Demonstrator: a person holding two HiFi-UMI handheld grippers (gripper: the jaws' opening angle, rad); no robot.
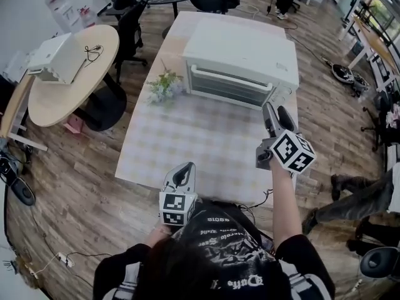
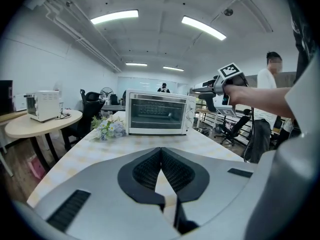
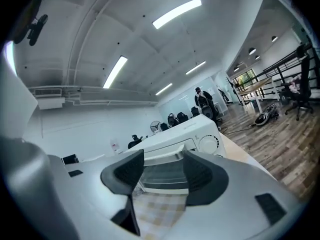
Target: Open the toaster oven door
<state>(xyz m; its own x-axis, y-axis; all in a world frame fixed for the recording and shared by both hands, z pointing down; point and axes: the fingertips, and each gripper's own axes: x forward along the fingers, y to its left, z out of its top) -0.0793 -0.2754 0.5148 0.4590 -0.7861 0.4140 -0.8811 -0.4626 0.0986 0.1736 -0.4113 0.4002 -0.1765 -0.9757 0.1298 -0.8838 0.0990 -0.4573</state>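
A white toaster oven (image 1: 240,61) stands at the far end of the checked table (image 1: 200,145), its glass door (image 1: 228,87) shut and the handle bar (image 1: 232,78) along the door's top. My right gripper (image 1: 277,112) hovers just in front of the oven's right end, open and empty. In the right gripper view the oven (image 3: 200,136) and its handle (image 3: 162,156) show between the spread jaws of the right gripper (image 3: 162,168). My left gripper (image 1: 185,169) hangs over the table's near edge, shut on nothing. From the left gripper (image 2: 161,153) the oven (image 2: 157,112) is seen well ahead.
A small bunch of flowers (image 1: 164,86) lies left of the oven. A round wooden table (image 1: 69,80) with another white appliance (image 1: 56,58) stands to the left. Office chairs (image 1: 128,17) are behind it. A person's legs (image 1: 356,199) are on the floor at the right.
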